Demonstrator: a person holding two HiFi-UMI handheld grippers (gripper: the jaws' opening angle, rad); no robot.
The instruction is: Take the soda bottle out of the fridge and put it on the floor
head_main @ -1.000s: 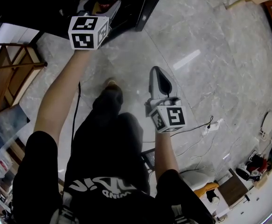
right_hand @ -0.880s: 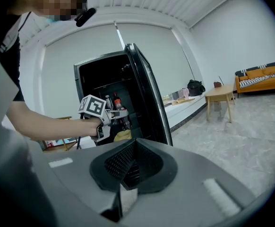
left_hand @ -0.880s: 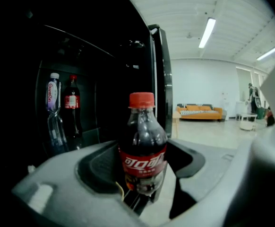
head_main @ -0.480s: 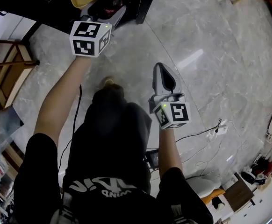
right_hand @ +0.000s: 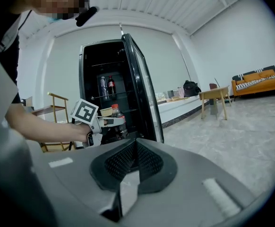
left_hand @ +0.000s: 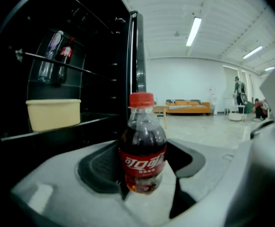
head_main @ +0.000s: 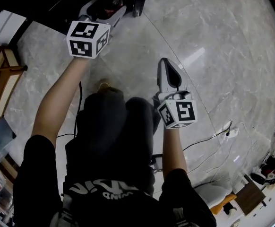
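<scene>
The left gripper (head_main: 104, 11) is clamped on a small clear plastic soda bottle (left_hand: 142, 150) with dark cola, a red cap and a red label. Its two grey jaws with black ribbed pads press against the lower body at label height. The bottle stands upright between them, held in the air just outside the tall black fridge (right_hand: 107, 93), whose door (right_hand: 142, 103) stands open, and above the grey marble-look floor (head_main: 213, 56).

Inside the fridge a pale yellow rectangular tub (left_hand: 52, 113) sits on a shelf, level with the bottle's neck. Two more bottles (left_hand: 55, 56) stand on the wire shelf above it.

The right gripper (right_hand: 130, 167) is held well to the right of the left one, out over the bare floor. Its black pads meet at the tips with nothing between them.

Farther back in the room are an orange sofa (left_hand: 188, 107) and a light wooden table (right_hand: 213, 98)
</scene>
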